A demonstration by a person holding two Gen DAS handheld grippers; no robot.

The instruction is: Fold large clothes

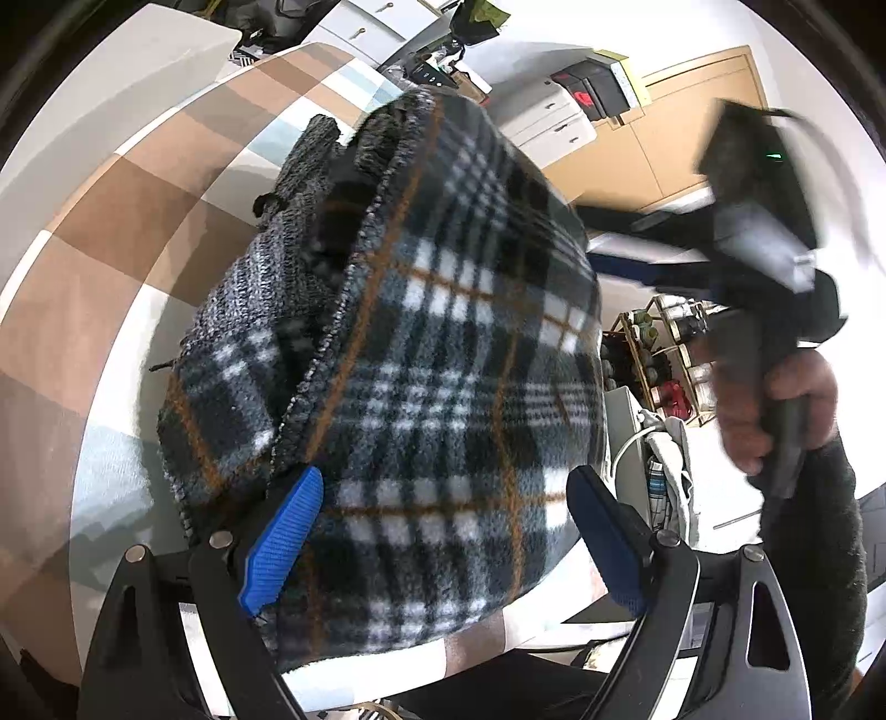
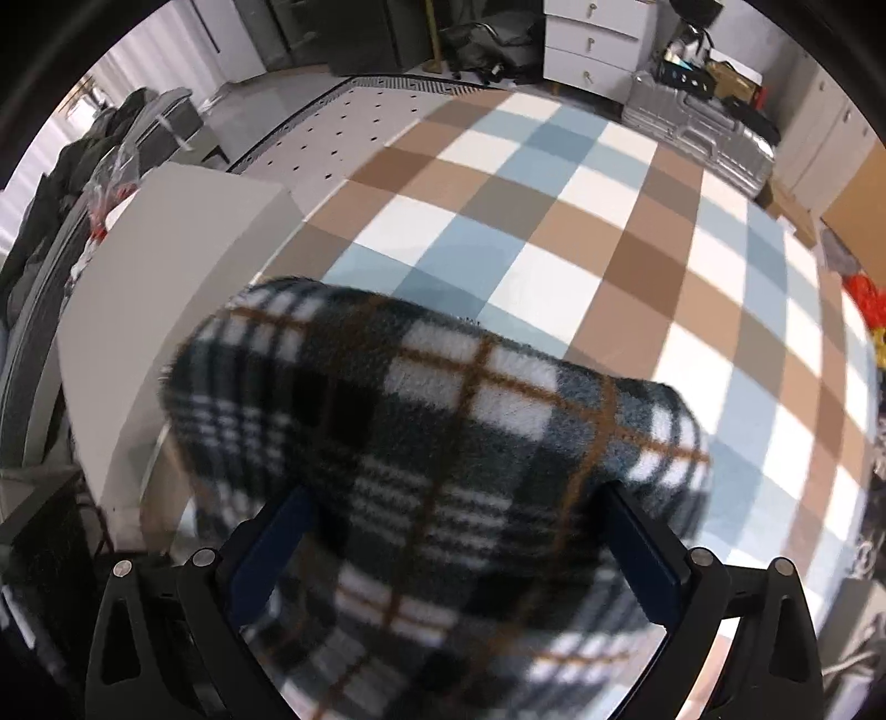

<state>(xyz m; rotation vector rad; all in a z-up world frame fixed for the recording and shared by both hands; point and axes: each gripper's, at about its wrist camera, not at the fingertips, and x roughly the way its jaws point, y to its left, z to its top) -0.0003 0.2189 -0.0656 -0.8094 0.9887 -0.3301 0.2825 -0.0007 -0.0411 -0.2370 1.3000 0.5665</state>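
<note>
A thick folded bundle of plaid fleece garment (image 1: pixel 443 332), dark with white and orange lines and a grey knit inner side (image 1: pixel 260 288), fills the left wrist view above the checked tablecloth (image 1: pixel 111 249). My left gripper (image 1: pixel 446 482) stands wide, its blue pads against both sides of the bundle's near end. In that view the right gripper (image 1: pixel 764 232) shows blurred at the upper right, held by a hand (image 1: pixel 786 410), with its fingers reaching the bundle's far edge. In the right wrist view the right gripper (image 2: pixel 454 493) has the plaid garment (image 2: pixel 415 415) bulging between and over its fingers.
The brown, blue and white checked tablecloth (image 2: pixel 609 221) spreads beyond the bundle. A white board (image 2: pixel 166 277) lies at its left edge. A silver suitcase (image 2: pixel 698 133) and white drawers (image 2: pixel 592 44) stand behind the table. A wooden door (image 1: pixel 692 127) and a shelf (image 1: pixel 664 343) lie to the right.
</note>
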